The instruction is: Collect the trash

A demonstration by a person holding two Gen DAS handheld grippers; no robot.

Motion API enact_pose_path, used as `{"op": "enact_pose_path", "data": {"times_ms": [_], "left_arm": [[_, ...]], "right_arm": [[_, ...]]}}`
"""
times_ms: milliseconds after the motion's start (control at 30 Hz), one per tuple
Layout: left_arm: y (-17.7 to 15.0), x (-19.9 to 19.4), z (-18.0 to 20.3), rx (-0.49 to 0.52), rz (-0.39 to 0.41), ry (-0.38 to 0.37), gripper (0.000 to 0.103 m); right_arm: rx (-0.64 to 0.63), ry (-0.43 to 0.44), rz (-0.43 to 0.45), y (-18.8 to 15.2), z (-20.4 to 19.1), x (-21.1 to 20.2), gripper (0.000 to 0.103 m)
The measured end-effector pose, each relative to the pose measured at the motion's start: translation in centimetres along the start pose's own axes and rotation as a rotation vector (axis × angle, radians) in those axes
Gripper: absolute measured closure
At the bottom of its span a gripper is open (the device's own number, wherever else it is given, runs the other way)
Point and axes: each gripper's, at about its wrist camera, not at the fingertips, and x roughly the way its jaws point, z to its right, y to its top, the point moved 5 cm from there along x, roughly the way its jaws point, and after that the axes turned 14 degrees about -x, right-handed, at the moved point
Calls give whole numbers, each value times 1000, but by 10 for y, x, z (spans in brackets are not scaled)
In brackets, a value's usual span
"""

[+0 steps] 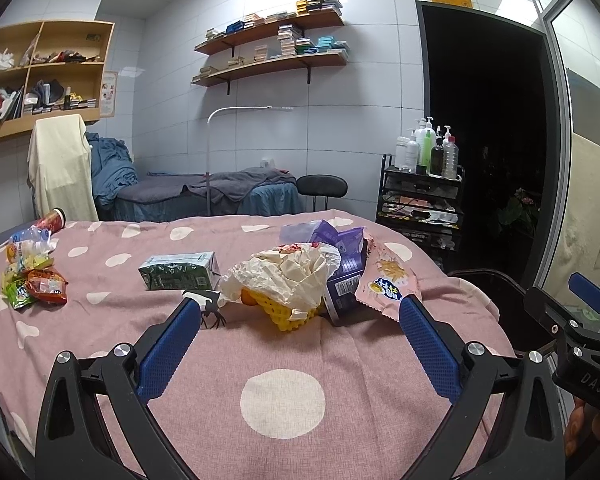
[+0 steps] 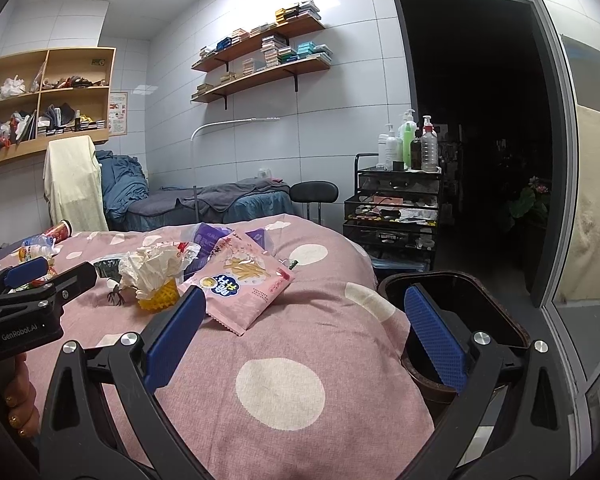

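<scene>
A bed (image 1: 284,400) under a pink cover with white dots filled the lower half of both views, and the trash lay scattered across it. A dark bin (image 2: 460,308) stood off the bed's edge at lower right of the right wrist view, behind the right gripper's (image 2: 304,340) right-hand finger. That gripper hung wide open and empty above the cover. A pink snack packet (image 2: 246,284), printed with fries, lay flat just beyond its left fingertip.

The left gripper (image 1: 300,340) was likewise spread wide, holding nothing. Straight ahead of it, between the fingertips in the left wrist view, sat a heap: crumpled white paper (image 1: 288,276) over a yellow foam fruit net (image 1: 288,316), with a purple carton (image 1: 346,264) leaning behind and the pink packet at the right. A green drink carton (image 1: 178,274) lay on its side left of the heap, near the left fingertip. A small black-and-white scrap (image 1: 208,304) lay just beyond that fingertip; what it was could not be told. Well apart, at the left edge of the frame, lay red and green wrappers (image 1: 36,286), a crushed plastic bottle (image 1: 32,240) and a red tube can (image 1: 54,218).

Behind stood white tiled walls, wooden shelves (image 1: 268,48) of boxes, a second bed with blue-grey bedding (image 1: 204,192), and a black cart (image 1: 420,196) carrying bottles beside a dark doorway.
</scene>
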Motion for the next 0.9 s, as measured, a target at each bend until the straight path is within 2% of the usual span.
{"op": "enact_pose_path", "data": {"times_ms": [900], "left_arm": [[-3, 2, 0, -2, -5, 1, 5]], "right_arm": [[-1, 4, -9, -4, -3, 1, 5]]}}
